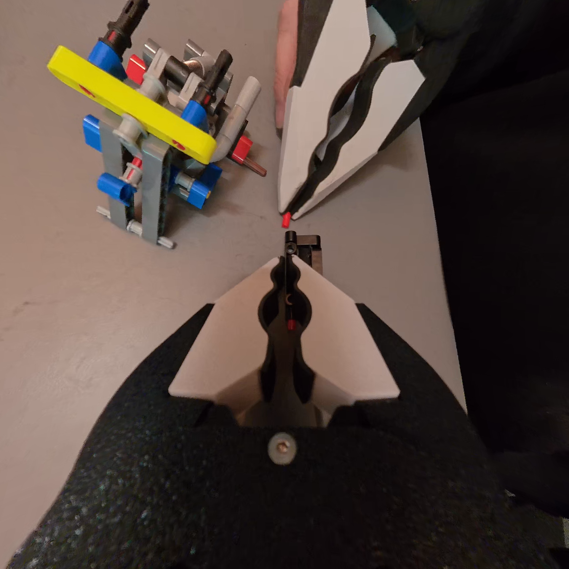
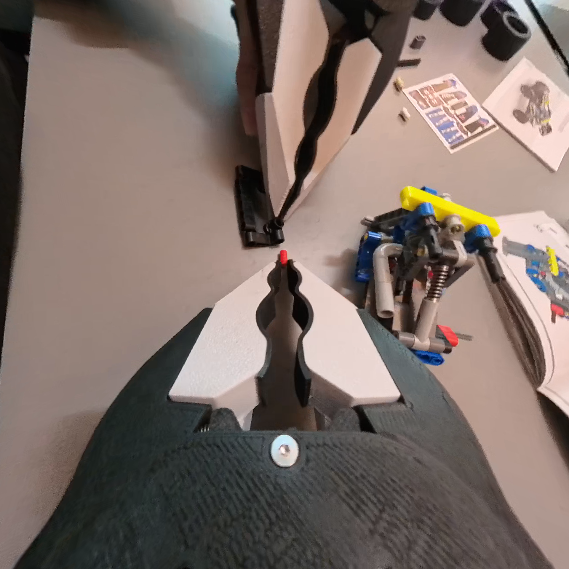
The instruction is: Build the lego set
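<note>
Spanning both views: grey tabletop (image 1: 61, 308), booklets (image 2: 523, 117), dark surroundings.

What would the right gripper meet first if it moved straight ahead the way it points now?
Probably the black part pinched by the left gripper. The right gripper is shut on a red pin aimed at it across a short gap of table; depth is unclear.

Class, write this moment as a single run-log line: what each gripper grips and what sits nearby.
left gripper: shut on black piece | right gripper: shut on red pin | tips facing, apart | toy model beside, on table
</note>
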`<move>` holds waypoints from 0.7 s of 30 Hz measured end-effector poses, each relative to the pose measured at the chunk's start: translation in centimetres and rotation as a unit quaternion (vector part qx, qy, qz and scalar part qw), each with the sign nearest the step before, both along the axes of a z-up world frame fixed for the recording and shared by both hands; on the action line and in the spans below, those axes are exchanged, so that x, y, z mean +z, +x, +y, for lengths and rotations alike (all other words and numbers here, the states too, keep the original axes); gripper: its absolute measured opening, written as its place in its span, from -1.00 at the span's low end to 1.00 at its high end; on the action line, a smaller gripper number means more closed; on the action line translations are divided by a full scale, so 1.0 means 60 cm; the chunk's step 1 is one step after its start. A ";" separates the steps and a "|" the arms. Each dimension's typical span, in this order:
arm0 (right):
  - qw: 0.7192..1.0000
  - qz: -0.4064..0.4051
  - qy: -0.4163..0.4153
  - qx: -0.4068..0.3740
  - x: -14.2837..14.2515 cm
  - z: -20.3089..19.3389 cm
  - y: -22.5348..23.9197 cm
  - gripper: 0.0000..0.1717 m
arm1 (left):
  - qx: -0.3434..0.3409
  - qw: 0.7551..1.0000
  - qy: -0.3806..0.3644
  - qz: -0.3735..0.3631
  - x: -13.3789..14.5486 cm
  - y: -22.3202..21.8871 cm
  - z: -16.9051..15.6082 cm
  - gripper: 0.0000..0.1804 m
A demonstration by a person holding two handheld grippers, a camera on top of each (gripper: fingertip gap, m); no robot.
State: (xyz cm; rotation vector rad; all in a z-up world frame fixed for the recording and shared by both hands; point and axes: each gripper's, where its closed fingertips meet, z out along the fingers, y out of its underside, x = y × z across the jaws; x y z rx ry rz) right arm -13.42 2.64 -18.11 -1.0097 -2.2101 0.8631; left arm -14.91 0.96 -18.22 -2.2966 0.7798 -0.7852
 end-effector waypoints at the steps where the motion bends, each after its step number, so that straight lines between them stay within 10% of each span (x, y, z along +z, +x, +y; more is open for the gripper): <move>1: 1.000 0.005 0.006 0.008 0.000 -0.001 0.000 -0.98 | 0.000 1.000 -0.001 0.002 0.000 -0.001 0.000 -1.00; 21: 0.996 0.050 0.049 0.063 0.005 -0.008 -0.007 -0.98 | 0.010 1.000 -0.003 -0.014 -0.002 0.001 -0.001 -1.00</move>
